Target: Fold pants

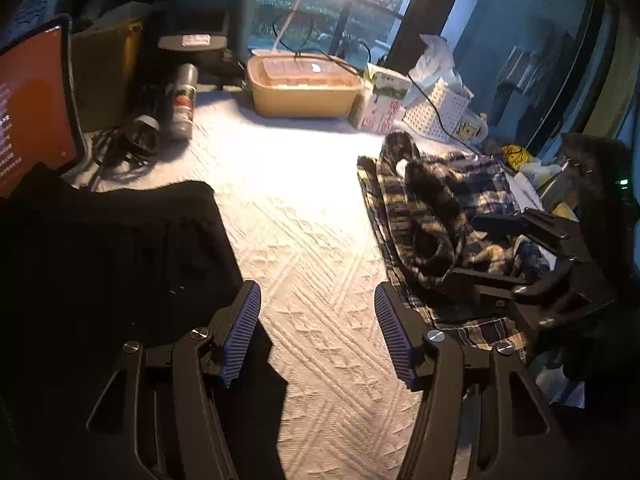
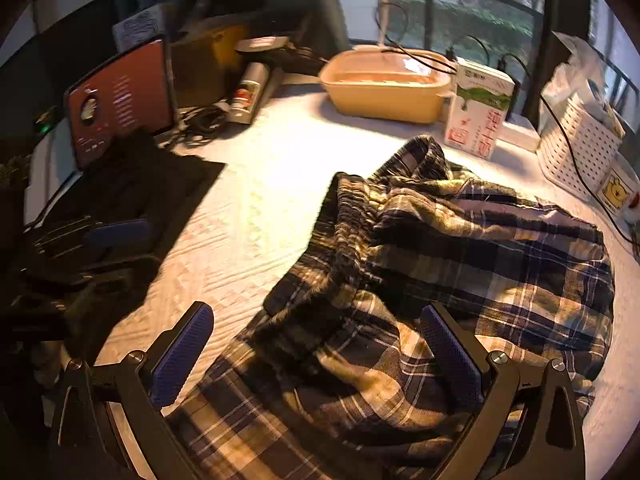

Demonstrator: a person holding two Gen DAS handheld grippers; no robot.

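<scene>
While plaid pants (image 2: 440, 264) are lying crumpled, unfolded, right gripper (image 2: 316, 356) is hovering directly above, jaws spread wide for grab; left gripper (image 1: 318, 332) is waiting agape over bare bedspread (image 1: 312, 240), pants off to its right.

Left wrist view low over white tabletop (image 1: 320, 240), right wrist view close above plaid pants (image 2: 440, 280) — both facing window

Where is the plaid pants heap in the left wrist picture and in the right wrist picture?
Left wrist: plaid pants lie crumpled at the right side, beside the open right gripper.
Right wrist: plaid pants fill the lower centre and right, under the open fingers.
Shared landmark: the tan lidded container near the window.
</scene>
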